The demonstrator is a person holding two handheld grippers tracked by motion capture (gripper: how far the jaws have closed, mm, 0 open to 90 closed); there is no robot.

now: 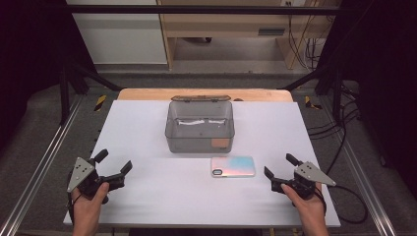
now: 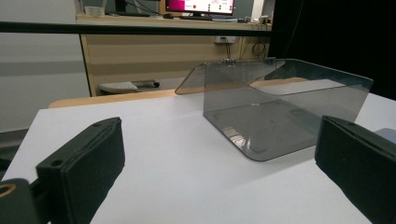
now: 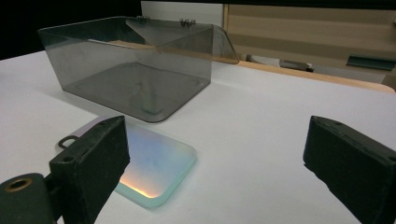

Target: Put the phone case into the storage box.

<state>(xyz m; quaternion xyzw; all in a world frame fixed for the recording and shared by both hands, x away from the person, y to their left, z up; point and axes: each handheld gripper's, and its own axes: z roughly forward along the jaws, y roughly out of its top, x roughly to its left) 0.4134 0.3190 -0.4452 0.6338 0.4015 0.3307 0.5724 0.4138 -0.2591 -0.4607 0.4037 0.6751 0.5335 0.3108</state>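
High view, left to right. The left gripper [image 1: 116,163] rests low over the near-left part of the white surface [image 1: 147,128], held from below by the person's left hand [image 1: 88,201]; its jaws are spread wide and released, with nothing between them. A grey three-cornered plate sits on top of the gripper. At the centre, toward the far edge of the surface, stands a smoky transparent box [image 1: 200,129] with its hinged lid [image 1: 199,98] folded back behind it; the interior appears empty apart from reflections and a small orange patch on the near wall. Just in front of the box, at its right corner and apart from it, an iridescent phone case [image 1: 233,166] lies flat. The right gripper [image 1: 279,167], held by the right hand [image 1: 307,204], sits at the near-right, close to the case but not touching it; its jaws are likewise released and empty.

Left gripper view: the two black jaws frame the box [image 2: 280,112], which stands ahead and to the right.

Right gripper view: the phone case [image 3: 156,161] lies partly behind the left-hand jaw, with the box [image 3: 130,65] beyond it and bare surface between the jaws.
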